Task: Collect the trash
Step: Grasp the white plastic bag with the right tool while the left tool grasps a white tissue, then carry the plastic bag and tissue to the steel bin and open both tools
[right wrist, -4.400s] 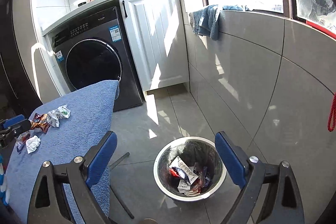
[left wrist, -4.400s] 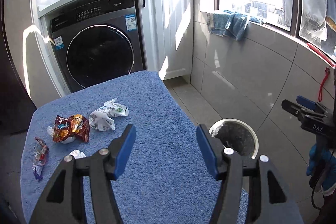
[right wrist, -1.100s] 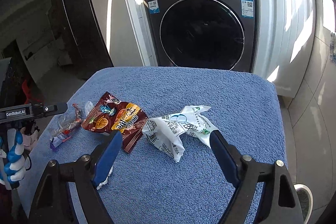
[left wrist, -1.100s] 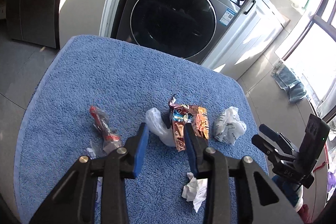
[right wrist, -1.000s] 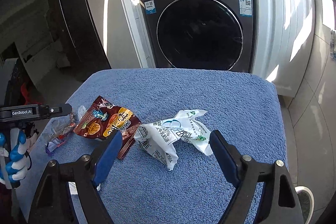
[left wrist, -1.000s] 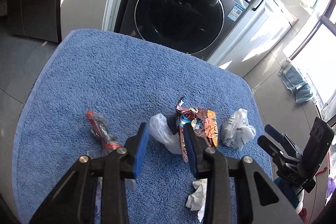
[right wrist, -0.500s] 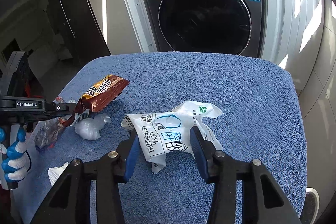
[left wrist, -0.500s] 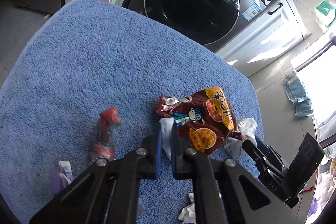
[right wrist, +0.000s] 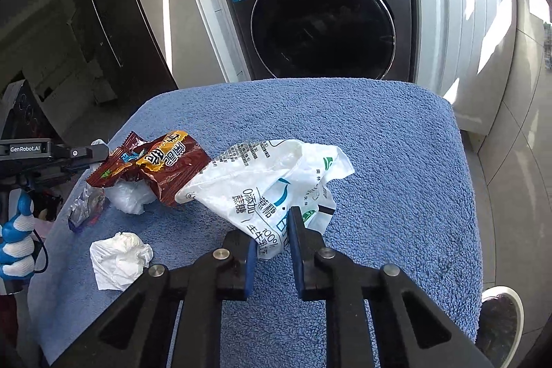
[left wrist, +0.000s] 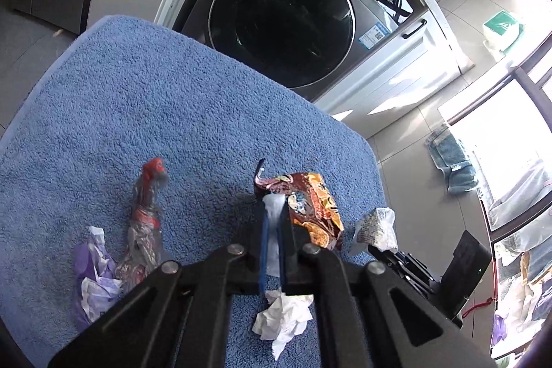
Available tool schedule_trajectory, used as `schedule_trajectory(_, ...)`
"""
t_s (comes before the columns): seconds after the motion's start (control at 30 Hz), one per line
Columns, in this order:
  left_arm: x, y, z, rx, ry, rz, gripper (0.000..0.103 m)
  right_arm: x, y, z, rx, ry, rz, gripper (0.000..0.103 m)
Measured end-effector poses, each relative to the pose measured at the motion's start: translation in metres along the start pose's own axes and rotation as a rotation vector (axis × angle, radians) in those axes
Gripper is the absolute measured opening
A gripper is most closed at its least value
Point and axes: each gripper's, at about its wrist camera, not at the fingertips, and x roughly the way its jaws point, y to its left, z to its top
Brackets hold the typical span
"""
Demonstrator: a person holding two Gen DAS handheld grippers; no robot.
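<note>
Through the left wrist I'm clamping my left gripper (left wrist: 272, 223) on the brown snack wrapper's (left wrist: 312, 206) edge, tissue (left wrist: 281, 321) and candy wrapper (left wrist: 146, 219) waiting — through the right, my right gripper (right wrist: 272, 242) is closing on the white milk pouch (right wrist: 272, 181), nothing binned yet.

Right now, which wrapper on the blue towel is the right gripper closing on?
The white printed wrapper, between the closing right gripper; the brown snack wrapper lies beside it.

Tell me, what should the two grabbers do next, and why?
Probably lift both. The left gripper is shut on the brown snack bag; the right gripper is closing on the white bag. Both bags touch the blue towel.
</note>
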Motion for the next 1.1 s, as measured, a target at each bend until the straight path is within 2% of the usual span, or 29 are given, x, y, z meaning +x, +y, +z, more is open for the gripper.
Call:
schedule_trajectory(0.1,-0.008,-0.003,-0.003,-0.008,-0.002,-0.033,0.005,-0.01,0.001,-0.002,0.001,-0.007,0.001,0.014)
schedule_trajectory(0.37,-0.028,-0.008,-0.009,-0.004,-0.05,-0.006,0.004,-0.033,0.003,-0.012,0.001,-0.017,-0.005,0.012)
schedule_trajectory(0.57,-0.062,-0.022,-0.014,0.033,-0.098,0.016,0.004,-0.071,0.006,-0.018,0.002,-0.066,-0.004,0.012)
schedule_trajectory(0.7,-0.089,-0.044,-0.022,0.076,-0.143,0.04,0.004,-0.108,0.006,-0.024,0.004,-0.122,-0.014,0.012)
schedule_trajectory(0.87,-0.119,-0.076,-0.036,0.123,-0.19,0.036,0.004,-0.157,-0.007,-0.038,0.018,-0.193,-0.046,0.012)
schedule_trajectory(0.97,-0.128,-0.1,-0.045,0.156,-0.206,0.028,0.004,-0.182,-0.024,-0.051,0.044,-0.227,-0.072,0.012)
schedule_trajectory(1.1,-0.122,-0.138,-0.058,0.201,-0.192,0.025,0.004,-0.212,-0.057,-0.074,0.103,-0.257,-0.114,0.012)
